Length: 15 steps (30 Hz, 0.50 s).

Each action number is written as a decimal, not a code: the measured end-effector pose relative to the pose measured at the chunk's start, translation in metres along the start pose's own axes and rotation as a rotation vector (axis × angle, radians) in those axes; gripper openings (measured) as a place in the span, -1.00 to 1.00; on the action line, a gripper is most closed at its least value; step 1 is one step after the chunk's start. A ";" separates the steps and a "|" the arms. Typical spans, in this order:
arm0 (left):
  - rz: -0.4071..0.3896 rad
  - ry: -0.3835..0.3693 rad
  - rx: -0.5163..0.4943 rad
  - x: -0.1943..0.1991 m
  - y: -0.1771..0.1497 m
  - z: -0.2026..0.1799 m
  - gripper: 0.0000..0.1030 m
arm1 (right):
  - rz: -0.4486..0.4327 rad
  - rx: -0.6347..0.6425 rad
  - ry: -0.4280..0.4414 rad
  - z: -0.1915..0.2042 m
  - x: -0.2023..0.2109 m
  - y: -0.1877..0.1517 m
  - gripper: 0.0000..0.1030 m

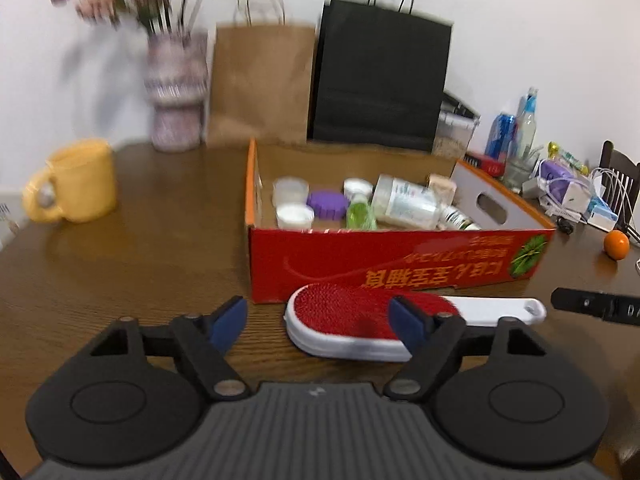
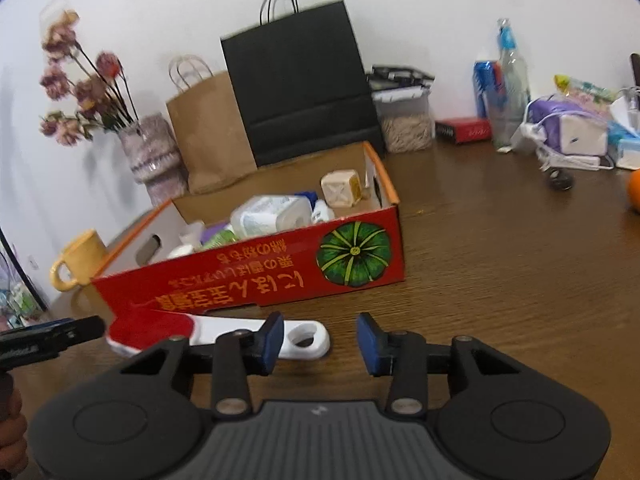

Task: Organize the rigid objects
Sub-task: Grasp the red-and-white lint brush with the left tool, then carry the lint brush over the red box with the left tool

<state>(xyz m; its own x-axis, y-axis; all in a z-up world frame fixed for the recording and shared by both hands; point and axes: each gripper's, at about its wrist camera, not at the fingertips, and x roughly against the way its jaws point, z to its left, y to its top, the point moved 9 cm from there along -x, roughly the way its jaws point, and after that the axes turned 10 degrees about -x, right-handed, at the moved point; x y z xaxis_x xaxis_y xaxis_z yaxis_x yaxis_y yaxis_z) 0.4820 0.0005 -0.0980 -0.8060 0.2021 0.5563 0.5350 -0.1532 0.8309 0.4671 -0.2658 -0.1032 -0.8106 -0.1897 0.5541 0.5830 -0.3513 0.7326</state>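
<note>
A red-and-white lint brush [image 1: 352,320] lies flat on the wooden table just in front of a red cardboard box [image 1: 400,256]. My left gripper [image 1: 320,320] is open, low over the table, with its right finger over the brush head. The box holds several jars, lids and bottles [image 1: 404,200]. In the right wrist view the brush [image 2: 224,334] lies along the box's front wall [image 2: 256,276]. My right gripper [image 2: 320,342] is open and empty, with its left finger in front of the brush's white handle.
A yellow mug [image 1: 76,182] stands at the left. A vase of flowers [image 1: 176,92], a brown bag [image 1: 260,80] and a black bag [image 1: 380,76] stand behind the box. Bottles, cables and packets [image 2: 568,120] crowd the right back. An orange [image 1: 616,244] lies at the right.
</note>
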 end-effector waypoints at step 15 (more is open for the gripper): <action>-0.044 -0.116 0.132 -0.025 -0.006 0.008 -0.07 | 0.043 0.006 -0.031 -0.009 -0.035 -0.009 -0.55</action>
<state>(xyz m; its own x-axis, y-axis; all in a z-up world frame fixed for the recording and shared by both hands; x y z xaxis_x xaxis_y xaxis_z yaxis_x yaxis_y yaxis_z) 0.5013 0.0040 -0.1170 -0.7990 0.3174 0.5106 0.5341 -0.0152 0.8453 0.4901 -0.2644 -0.1325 -0.7829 -0.1755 0.5969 0.6174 -0.3378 0.7104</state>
